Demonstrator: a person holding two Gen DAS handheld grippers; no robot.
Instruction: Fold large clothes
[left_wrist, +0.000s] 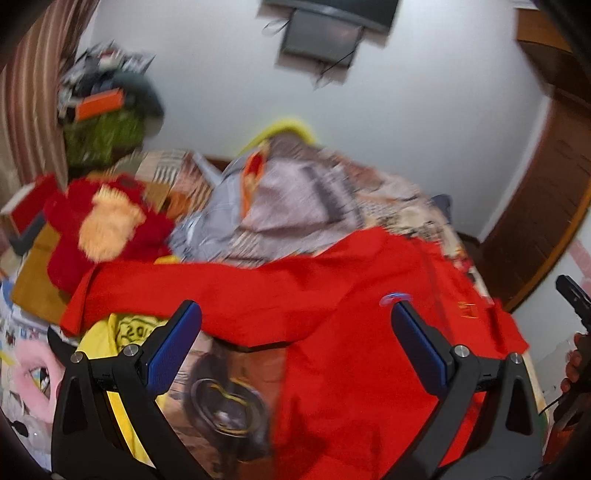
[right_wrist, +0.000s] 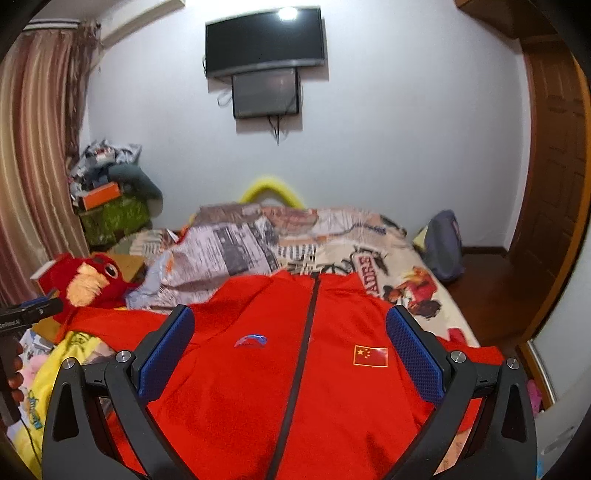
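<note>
Bearing a Chinese flag patch (right_wrist: 371, 356), red jacket (right_wrist: 258, 387).

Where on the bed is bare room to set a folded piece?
Bare sheet lies right of the red jacket, toward the backpack. Left is crowded: plush toy, yellow garment, rumpled quilt.

Motion blur smears the red jacket (left_wrist: 332, 295) (its hem runs off the left wrist view's bottom edge).
</note>
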